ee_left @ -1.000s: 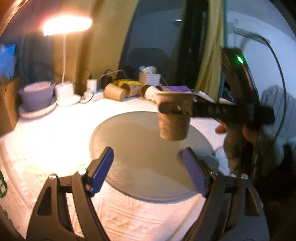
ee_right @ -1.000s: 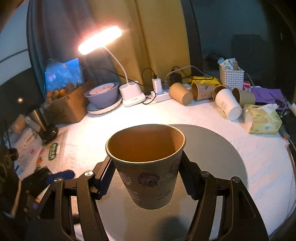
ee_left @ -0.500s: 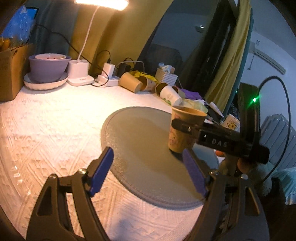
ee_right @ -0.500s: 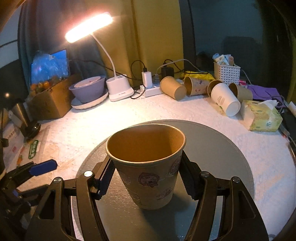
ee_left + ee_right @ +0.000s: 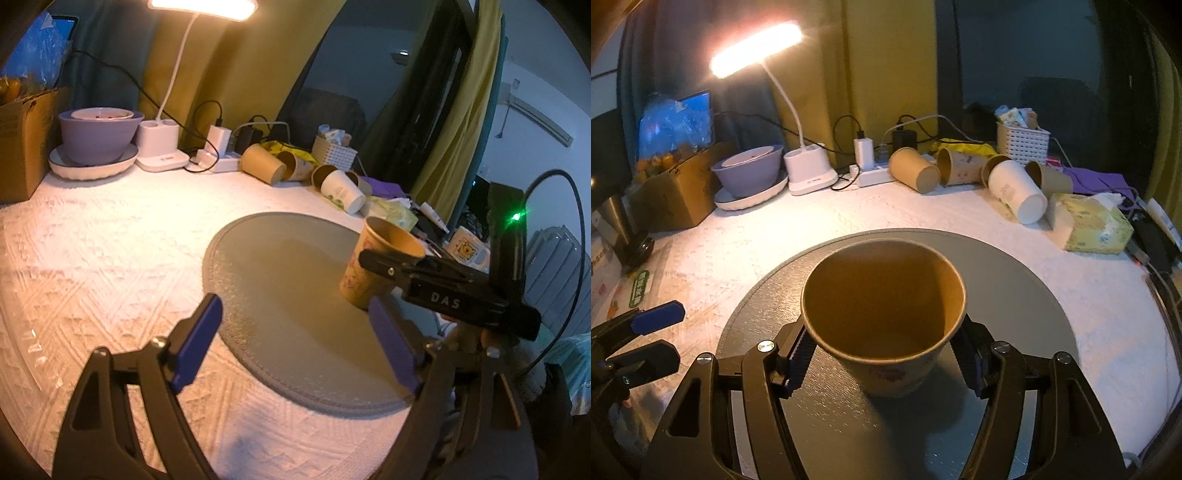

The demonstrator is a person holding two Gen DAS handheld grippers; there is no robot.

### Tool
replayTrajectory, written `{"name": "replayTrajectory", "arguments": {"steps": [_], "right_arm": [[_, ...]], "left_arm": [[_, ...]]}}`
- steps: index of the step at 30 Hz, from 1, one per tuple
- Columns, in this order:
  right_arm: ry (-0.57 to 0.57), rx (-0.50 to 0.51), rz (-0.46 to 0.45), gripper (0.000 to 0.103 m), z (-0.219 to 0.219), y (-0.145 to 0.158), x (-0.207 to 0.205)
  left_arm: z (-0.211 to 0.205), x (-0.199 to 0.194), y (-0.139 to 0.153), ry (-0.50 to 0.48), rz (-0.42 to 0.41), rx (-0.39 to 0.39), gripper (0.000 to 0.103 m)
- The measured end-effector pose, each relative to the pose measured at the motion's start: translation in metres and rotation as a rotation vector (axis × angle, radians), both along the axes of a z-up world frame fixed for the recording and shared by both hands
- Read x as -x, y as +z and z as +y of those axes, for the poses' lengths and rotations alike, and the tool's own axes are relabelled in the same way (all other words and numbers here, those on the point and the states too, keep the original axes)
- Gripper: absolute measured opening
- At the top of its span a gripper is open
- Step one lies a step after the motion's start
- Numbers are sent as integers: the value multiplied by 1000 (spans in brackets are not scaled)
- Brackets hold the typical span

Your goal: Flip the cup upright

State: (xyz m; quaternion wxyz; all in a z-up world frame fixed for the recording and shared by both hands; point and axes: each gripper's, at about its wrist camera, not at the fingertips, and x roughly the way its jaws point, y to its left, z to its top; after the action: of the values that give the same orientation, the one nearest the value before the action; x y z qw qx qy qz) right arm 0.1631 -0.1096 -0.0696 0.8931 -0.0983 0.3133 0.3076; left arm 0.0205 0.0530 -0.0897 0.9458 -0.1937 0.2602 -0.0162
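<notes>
Cluttered table [image 5: 746,243], spare cups [image 5: 916,173] behind gripped cup [image 5: 886,325]

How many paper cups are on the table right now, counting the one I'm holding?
6, as far as visible. One upright in the right gripper on the grey mat; five on their sides at the back: brown, printed, brown, white, brown. More may be hidden.

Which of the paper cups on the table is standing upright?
The brown paper cup on the grey mat, clamped by the right gripper; the back cups all lie sideways.
</notes>
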Motion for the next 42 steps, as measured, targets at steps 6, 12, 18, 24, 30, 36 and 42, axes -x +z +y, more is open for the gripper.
{"name": "replayTrajectory", "arguments": {"steps": [6,12,18,24,30,36,42], "right_arm": [[-14,-8,7,75,-7,-1,1],[-25,-11,20,75,-15,-2,7],[-36,-9,28,75,-27,-1,16],[-45,-15,30,75,-37,1,24],[-55,-22,22,75,-50,5,37],[-66,-27,0,75,-59,16,48],[-71,-36,-29,75,-68,29,60]], "left_arm": [[-1,0,0,0,4,-22,83],[-7,0,1,-7,5,-57,84],[-13,1,3,-5,4,-84,84],[-21,2,6,-6,5,-98,85],[-31,1,10,-22,-2,-102,85],[-43,6,21,-22,-42,-136,94],[-54,13,34,-28,-76,-166,94]]}}
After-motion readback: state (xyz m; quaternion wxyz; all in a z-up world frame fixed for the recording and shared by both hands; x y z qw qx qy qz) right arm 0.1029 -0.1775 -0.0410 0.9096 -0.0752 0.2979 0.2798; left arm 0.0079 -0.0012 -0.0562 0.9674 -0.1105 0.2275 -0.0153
